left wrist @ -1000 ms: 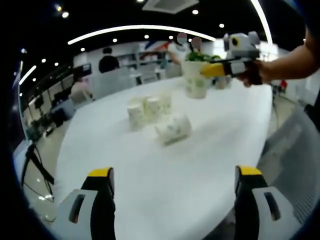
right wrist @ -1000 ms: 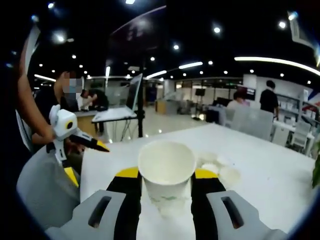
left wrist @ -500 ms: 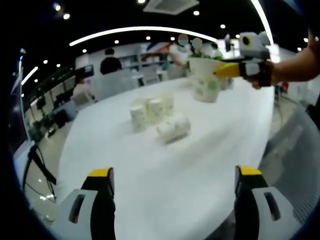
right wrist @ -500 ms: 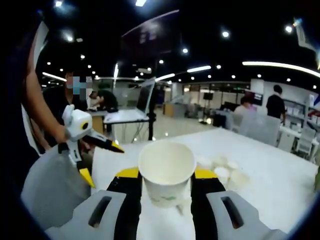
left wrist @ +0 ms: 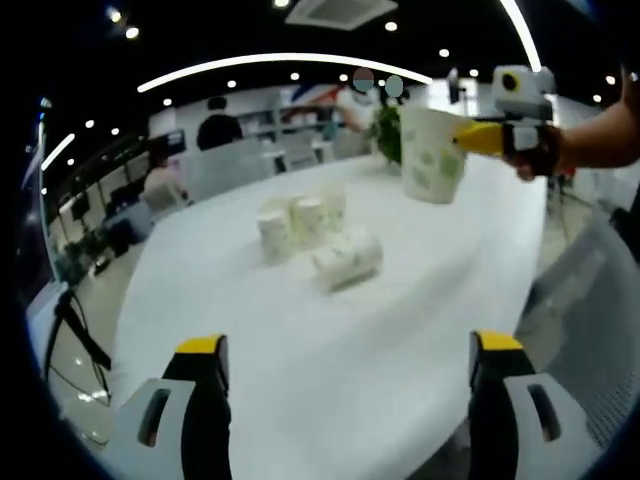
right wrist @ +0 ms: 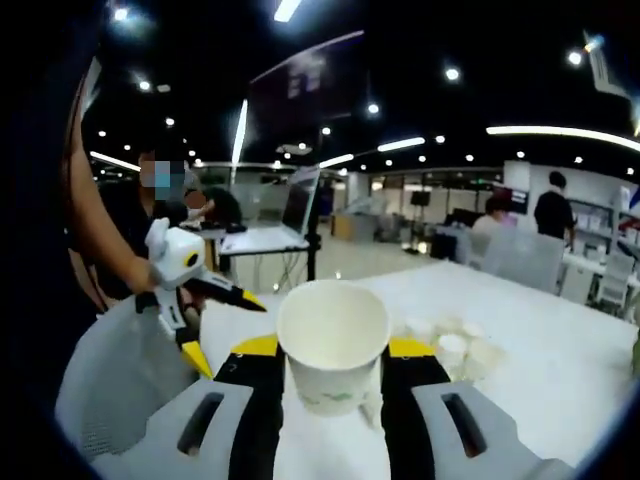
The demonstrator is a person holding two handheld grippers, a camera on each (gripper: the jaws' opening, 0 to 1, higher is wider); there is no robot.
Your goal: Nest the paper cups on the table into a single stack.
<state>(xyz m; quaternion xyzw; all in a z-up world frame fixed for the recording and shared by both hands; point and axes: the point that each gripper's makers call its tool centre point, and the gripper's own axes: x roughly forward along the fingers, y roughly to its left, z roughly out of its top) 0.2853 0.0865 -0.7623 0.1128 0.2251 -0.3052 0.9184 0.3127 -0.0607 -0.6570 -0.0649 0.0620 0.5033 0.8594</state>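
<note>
Carried further right and higher over the table (left wrist: 300, 340) than before: paper cup (right wrist: 333, 345), pinched upright in right gripper (right wrist: 333, 375). Left gripper (left wrist: 345, 365) spread wide, empty. Seen from the left gripper view only: three upright cups (left wrist: 298, 220) clustered mid-table, one fallen cup (left wrist: 347, 258) touching them. White tabletop, office behind.

Matt paper cup (right wrist: 333, 345), smooth white table (left wrist: 400, 330)
</note>
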